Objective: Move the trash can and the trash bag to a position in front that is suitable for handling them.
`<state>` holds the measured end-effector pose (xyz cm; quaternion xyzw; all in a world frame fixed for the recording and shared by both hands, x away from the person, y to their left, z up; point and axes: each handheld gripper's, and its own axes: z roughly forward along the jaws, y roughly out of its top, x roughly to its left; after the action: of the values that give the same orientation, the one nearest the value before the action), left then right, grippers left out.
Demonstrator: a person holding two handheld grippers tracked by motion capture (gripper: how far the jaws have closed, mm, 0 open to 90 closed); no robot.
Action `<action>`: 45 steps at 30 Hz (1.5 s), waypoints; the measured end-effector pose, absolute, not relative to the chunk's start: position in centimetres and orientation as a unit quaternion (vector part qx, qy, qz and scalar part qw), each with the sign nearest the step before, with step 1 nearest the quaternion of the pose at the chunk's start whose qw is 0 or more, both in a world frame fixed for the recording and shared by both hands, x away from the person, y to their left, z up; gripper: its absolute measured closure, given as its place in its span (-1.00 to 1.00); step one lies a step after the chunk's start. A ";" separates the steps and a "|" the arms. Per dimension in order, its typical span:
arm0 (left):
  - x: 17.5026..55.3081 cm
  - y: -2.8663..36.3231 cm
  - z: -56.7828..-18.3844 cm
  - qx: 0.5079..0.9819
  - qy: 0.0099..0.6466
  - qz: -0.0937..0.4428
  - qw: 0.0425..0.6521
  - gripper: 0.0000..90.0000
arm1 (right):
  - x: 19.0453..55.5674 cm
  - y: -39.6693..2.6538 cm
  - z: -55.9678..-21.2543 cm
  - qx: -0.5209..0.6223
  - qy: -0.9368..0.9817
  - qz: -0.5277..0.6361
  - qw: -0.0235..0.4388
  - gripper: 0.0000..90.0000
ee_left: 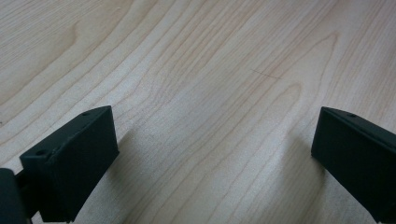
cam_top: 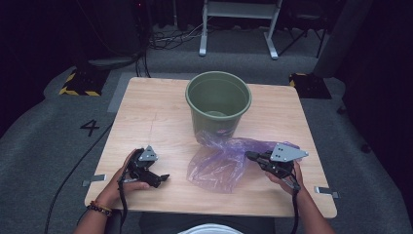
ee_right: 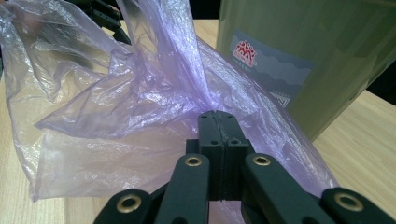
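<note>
R gripper (cam_top: 253,156) is clamping shut on a fold of the purple bag (cam_top: 221,163), which is lying near the table's (cam_top: 146,122) front edge, touching the green bin (cam_top: 217,105). L gripper (cam_top: 163,178) is resting wide open, empty, toward the front-left corner. Risk: thin film tearing or slipping if pulled. Bin is looking empty.

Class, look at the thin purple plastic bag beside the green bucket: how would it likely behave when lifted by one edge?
The purple bag is probably floppy: it crumples and drapes in folds where the right gripper pinches it. It likely weighs very little, being see-through film. Its glossy surface suggests it may slip, and it could drag against the green bucket beside it.
</note>
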<state>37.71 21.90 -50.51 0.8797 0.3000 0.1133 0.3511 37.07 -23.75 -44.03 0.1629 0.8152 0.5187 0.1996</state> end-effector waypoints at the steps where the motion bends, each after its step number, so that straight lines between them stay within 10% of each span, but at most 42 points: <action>1: 37.7 21.9 -50.5 0.880 0.300 0.113 0.351 -0.99 | 37.0 -23.7 -44.0 0.162 0.814 0.520 0.201 1.00; 45: 37.7 21.9 -50.5 0.879 0.300 0.114 0.352 -0.99 | 36.4 -22.5 -40.6 0.129 0.785 0.564 0.224 1.00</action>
<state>37.71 21.90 -50.51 0.8795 0.2997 0.1145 0.3516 36.36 -22.50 -40.57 0.1289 0.7846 0.5636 0.2239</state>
